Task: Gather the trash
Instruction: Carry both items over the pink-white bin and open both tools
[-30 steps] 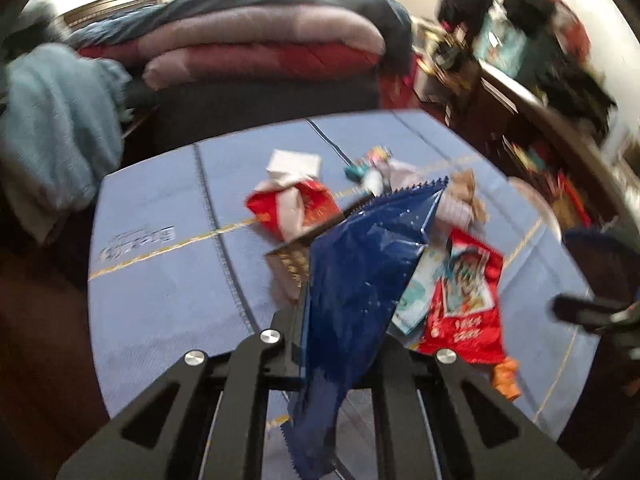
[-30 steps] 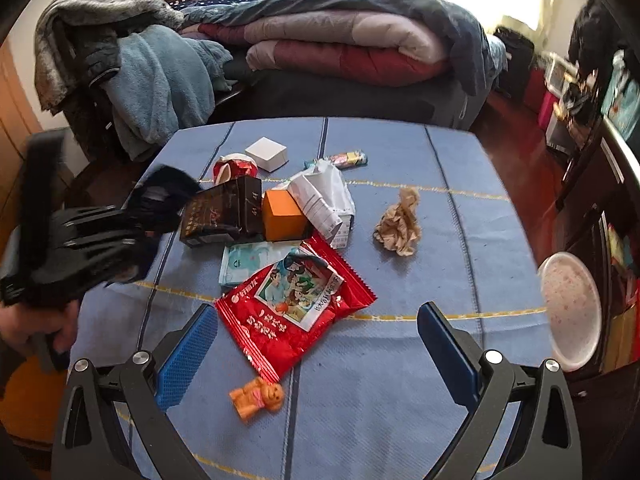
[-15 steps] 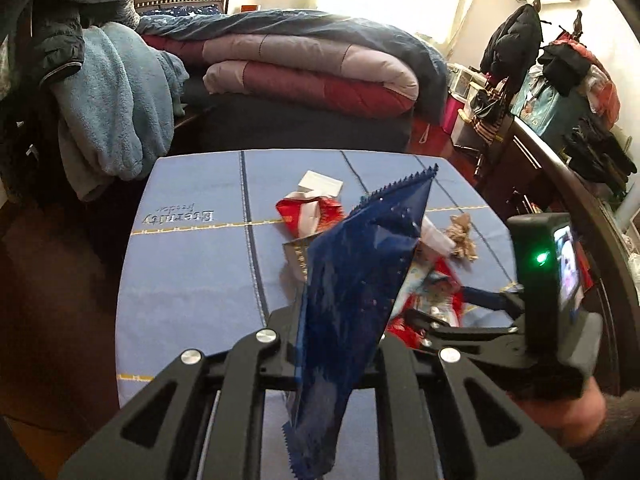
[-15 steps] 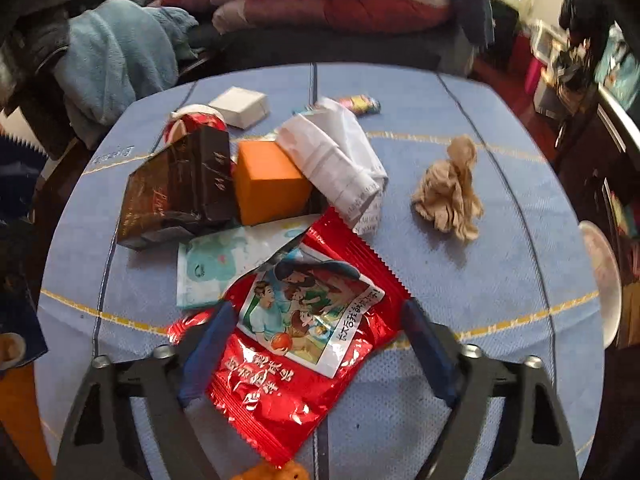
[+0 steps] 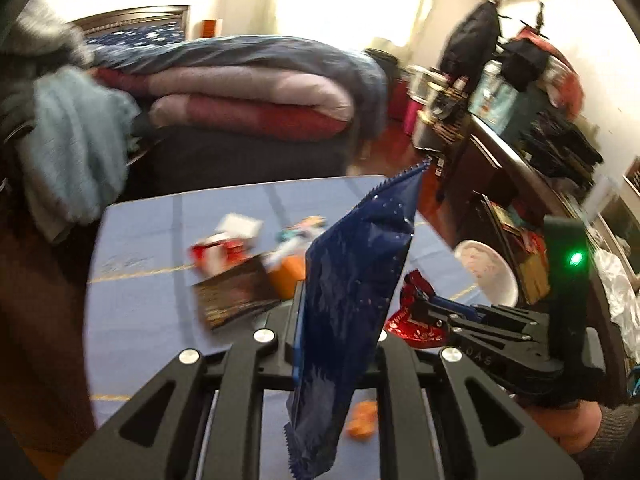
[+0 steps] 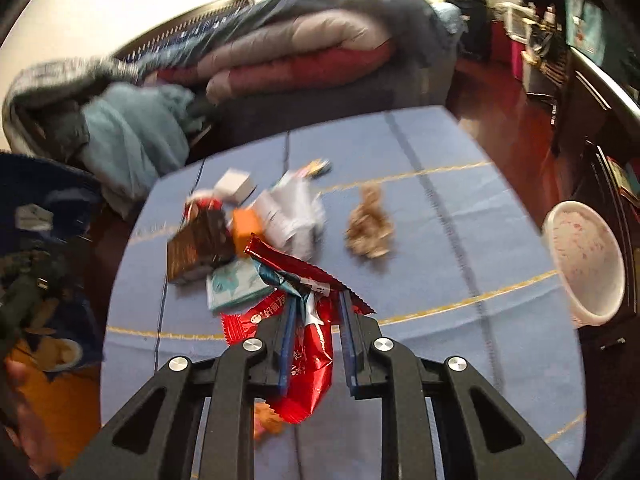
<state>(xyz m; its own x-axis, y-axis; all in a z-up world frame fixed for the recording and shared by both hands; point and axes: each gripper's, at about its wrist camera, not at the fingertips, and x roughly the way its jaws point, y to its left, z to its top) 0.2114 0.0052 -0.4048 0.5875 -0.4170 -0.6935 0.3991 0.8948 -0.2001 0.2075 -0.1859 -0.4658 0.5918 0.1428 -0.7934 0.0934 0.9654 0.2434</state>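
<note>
Right gripper [image 6: 316, 344] has just been closing and now pinches the red wrapper [image 6: 312, 344], crumpled between its blue pads and lifted off the blue cloth [image 6: 440, 280]. Left gripper [image 5: 340, 320] is clamped on the blue bag [image 5: 352, 304], which stands up tall between the jaws and blocks much of that camera's sight of the table.

Plenty of litter on the cloth! Just beyond the red wrapper lies a teal packet [image 6: 236, 288], touching the brown box [image 6: 200, 246], which leans tilted. An orange box [image 6: 246, 228] sits right beside it, with crumpled white paper [image 6: 292, 216] against its far side. A white box [image 6: 236, 184] and a red-and-white wrapper [image 6: 202, 204] lie further back, and a small colourful wrapper [image 6: 318, 166] beyond those. A brown paper wad [image 6: 368, 228] sits apart, to the right. A small orange piece [image 6: 270, 420] lies under the gripper's near side, partly hidden.

Off the table's right edge sits a white speckled bowl [image 6: 584, 264]. Behind, folded quilts [image 6: 304, 48] and a teal blanket [image 6: 136, 136].
</note>
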